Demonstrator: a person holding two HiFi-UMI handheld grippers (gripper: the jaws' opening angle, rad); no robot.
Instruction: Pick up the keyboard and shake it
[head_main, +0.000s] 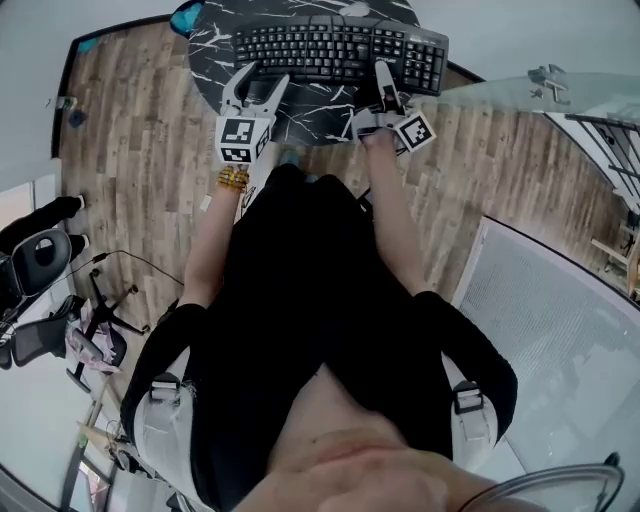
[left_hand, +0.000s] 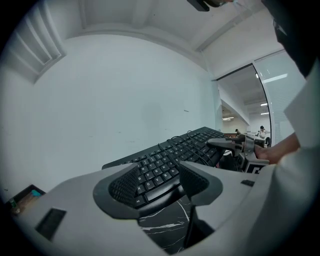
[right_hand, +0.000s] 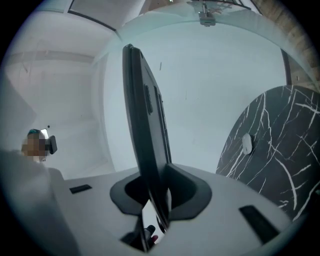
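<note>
A black keyboard (head_main: 330, 45) lies across the round black marble table (head_main: 215, 40) at the top of the head view. My right gripper (head_main: 383, 72) is shut on its front edge near the right end; in the right gripper view the keyboard (right_hand: 142, 115) stands edge-on, pinched between the pads (right_hand: 157, 200), with a gap to the table (right_hand: 270, 145). My left gripper (head_main: 262, 76) is open at the front left. In the left gripper view its spread pads (left_hand: 159, 185) flank the keyboard's (left_hand: 170, 155) near edge without pressing on it.
A small white object (right_hand: 247, 144) lies on the marble table. An office chair (head_main: 40, 260) stands on the wooden floor at the left. A glass panel (head_main: 560, 330) runs along the right. A teal thing (head_main: 185, 15) sits by the table's far left rim.
</note>
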